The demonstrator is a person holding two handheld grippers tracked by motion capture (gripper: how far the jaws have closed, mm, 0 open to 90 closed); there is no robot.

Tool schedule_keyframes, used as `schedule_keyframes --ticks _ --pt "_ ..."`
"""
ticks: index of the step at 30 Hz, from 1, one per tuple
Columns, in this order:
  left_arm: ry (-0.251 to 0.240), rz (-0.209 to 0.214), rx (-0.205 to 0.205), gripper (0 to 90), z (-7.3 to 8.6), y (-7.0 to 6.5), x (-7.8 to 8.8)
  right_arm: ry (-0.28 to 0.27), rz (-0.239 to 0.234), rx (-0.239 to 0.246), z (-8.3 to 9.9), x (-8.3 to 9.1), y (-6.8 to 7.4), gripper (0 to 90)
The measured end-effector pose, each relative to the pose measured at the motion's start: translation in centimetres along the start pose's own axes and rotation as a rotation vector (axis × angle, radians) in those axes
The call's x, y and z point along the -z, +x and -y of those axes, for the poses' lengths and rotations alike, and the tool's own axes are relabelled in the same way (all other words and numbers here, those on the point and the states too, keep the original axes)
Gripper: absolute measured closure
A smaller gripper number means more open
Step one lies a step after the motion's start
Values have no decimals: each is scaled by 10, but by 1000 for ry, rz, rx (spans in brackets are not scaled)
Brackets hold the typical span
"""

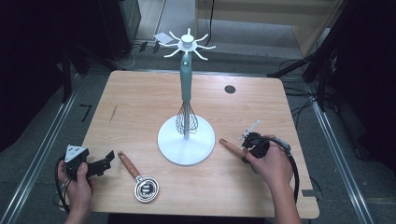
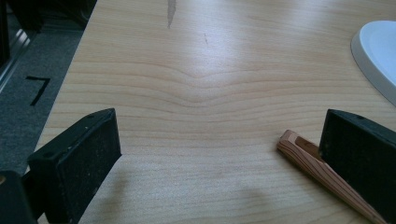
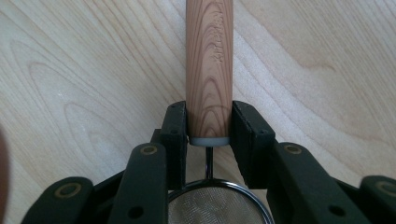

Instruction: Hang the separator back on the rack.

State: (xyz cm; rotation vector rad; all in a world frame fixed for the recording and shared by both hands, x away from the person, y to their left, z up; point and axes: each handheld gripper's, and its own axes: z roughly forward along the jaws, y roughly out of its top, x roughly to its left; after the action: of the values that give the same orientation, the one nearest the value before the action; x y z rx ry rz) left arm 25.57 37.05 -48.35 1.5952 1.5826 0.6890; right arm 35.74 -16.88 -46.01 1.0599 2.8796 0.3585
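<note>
table: light wood top (image 1: 140, 98), dark floor around
stand: white hook rack (image 1: 187, 135) mid-table, teal whisk (image 1: 186, 93) hanging on it
right gripper (image 3: 209, 126): right near side, jaws clamped on strainer's wooden handle (image 3: 209, 60), mesh bowl (image 3: 215, 207) by gripper body
left gripper (image 1: 100, 164): left near edge, jaws spread, nothing gripped
metal scoop (image 1: 140, 179): flat just right of left gripper, wooden handle tip beside one jaw

Little can be read here. A black mark shaped like the figure 7 (image 1: 85, 112) sits on the grey floor (image 1: 42, 140) left of the table — also in the left gripper view. The strainer's wooden handle (image 3: 209, 65) bears a faint stamped word — too blurred to read.
</note>
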Motion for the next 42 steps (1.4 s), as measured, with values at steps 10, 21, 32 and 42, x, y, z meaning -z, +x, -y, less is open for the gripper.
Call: schedule_keyframes --ticks 10,21,32,42 --pt "1 0 0 0 0 0 0 -13 20 21 -2 -1 1 700" --pt "0 -2 -1 0 0 0 0 -16 14 16 -1 -4 0 703" --pt "-2 -1 0 0 0 0 0 -36 -9 -3 2 -5 -4 708" --pt "-2 -2 0 0 0 0 0 -49 -25 -60 4 -5 -6 710"
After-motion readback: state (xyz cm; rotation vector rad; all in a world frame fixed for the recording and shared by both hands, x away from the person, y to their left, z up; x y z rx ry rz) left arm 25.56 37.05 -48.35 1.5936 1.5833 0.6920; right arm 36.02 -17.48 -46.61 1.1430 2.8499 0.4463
